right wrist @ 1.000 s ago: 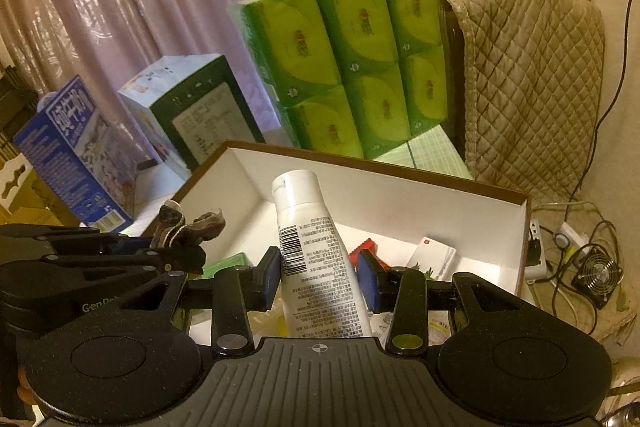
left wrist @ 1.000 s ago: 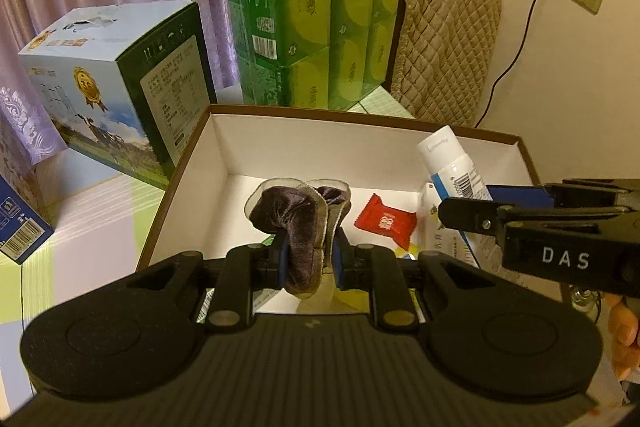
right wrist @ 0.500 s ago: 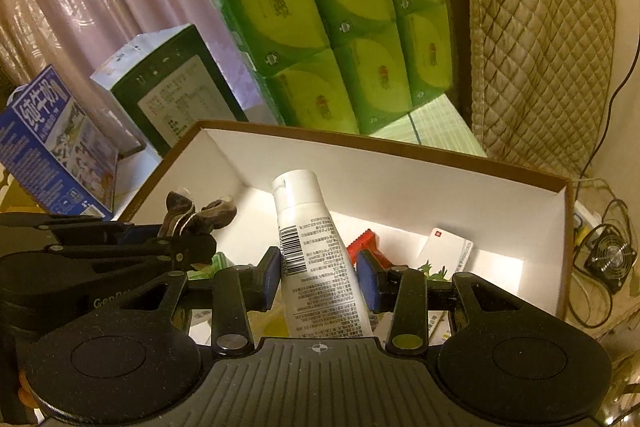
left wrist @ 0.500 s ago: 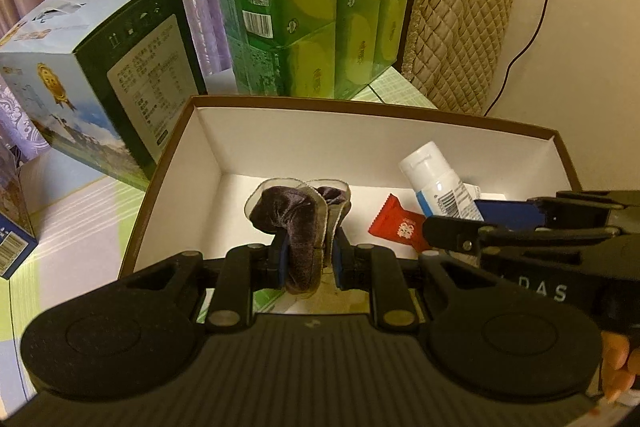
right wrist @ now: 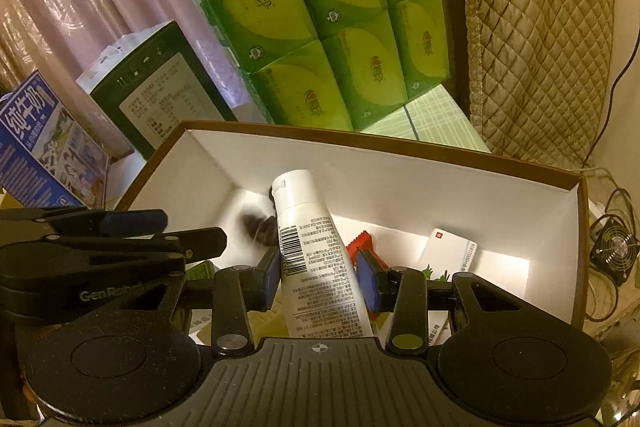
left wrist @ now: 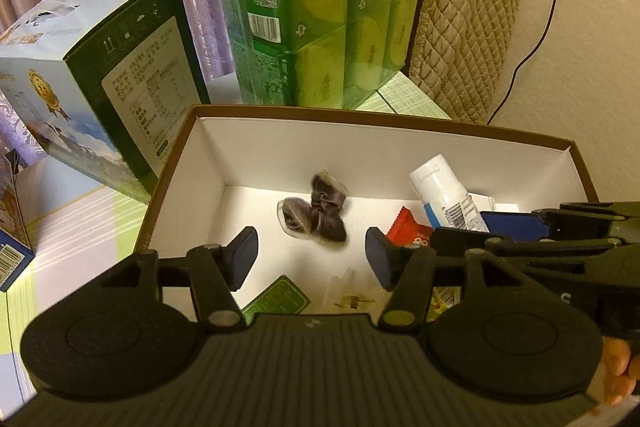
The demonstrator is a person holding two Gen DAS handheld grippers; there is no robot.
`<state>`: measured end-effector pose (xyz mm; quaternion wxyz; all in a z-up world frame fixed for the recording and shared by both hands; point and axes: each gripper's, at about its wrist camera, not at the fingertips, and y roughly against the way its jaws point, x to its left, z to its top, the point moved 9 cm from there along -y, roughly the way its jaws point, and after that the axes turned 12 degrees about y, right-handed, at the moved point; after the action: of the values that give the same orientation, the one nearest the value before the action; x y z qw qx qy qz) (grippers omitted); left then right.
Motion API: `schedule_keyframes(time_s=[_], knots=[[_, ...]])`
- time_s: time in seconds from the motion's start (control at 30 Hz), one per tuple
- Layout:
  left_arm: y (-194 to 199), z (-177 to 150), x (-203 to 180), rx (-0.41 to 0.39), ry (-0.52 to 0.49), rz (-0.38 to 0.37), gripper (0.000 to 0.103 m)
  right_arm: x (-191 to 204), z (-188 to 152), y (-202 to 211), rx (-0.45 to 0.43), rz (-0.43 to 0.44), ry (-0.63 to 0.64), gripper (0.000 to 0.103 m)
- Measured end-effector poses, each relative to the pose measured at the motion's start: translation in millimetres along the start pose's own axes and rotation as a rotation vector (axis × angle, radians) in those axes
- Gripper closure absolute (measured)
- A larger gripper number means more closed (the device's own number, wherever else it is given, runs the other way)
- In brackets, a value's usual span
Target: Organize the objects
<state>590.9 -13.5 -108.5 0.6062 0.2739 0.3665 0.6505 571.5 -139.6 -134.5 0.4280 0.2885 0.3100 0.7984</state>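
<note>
Fingers (left wrist: 244,255) of our left gripper (left wrist: 310,253) are spread wide w/ nothing btwn; dark fabric bundle (left wrist: 316,213) lies apart on the box (left wrist: 372,151) floor. Right gripper (right wrist: 318,277) clamps a white tube (right wrist: 316,259) over the box, cap fwd.

Box floor (left wrist: 256,211): bare at 10 o'clock, beside the dark pouch (left wrist: 316,211).
Box top: open above.
Behind, 12 o'clock: green tissue packs (left wrist: 320,7) block.
Left, 9 o'clock: carton (left wrist: 100,87) against the box wall.
Right, 3 o'clock: bottle (right wrist: 316,255), red packet (left wrist: 408,231) crowd the floor.
</note>
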Motion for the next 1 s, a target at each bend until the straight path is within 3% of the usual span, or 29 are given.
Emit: schedule_keyframes(time_s=[0.13,0.4,0.53,0.7,1.0], knots=[[3.6,-0.6,8.5,0.002,0.014,0.01,0.033,0.4,-0.4,-2.7,0.003,0.001,-0.007,0.065],[17.1,-8.4,21.5,0.007,0.032,0.021,0.018,3.7,7.9,-0.4,-0.051,0.041,-0.053,0.061],[26.4,-13.7,22.7,0.007,0.037,0.024,0.015,6.3,13.7,8.6,-0.077,0.043,-0.039,0.049],[43.9,-21.3,23.5,-0.006,0.047,0.023,0.011,7.9,10.6,28.3,-0.081,0.038,-0.048,0.045],[82.8,-40.0,21.0,-0.037,0.065,0.032,0.007,0.7,-23.8,80.9,-0.056,-0.008,-0.034,0.035]])
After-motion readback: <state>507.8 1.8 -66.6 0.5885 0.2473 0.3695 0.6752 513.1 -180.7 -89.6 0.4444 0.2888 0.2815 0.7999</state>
